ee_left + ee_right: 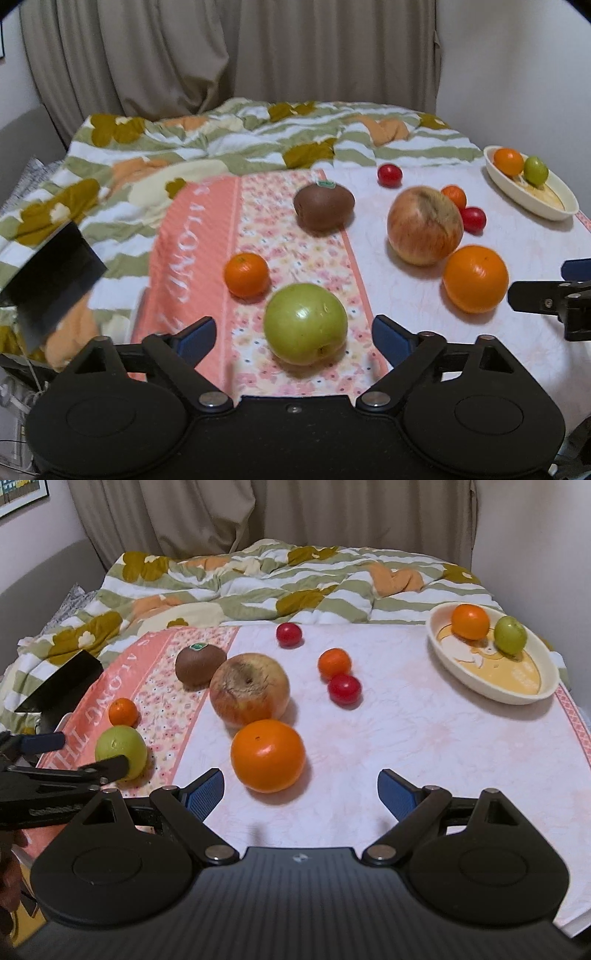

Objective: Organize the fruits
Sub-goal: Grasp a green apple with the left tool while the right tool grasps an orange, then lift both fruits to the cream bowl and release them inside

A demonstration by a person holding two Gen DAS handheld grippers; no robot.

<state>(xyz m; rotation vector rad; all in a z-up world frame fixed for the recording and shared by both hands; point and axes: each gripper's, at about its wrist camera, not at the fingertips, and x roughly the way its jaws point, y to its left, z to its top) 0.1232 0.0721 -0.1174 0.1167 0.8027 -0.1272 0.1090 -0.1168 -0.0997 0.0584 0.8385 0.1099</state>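
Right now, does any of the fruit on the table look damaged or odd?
Yes. The big reddish apple in the middle of the table has a brown, wrinkled patch around its stem, like bruising or rot. The other fruit looks sound, though most lies loose outside the dish.

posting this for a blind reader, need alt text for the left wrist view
An open black two-finger tool straddles a large green apple on a floral cloth, untouched; an orange, red apple, kiwi and small tomatoes lie beyond, near a cream oval dish.
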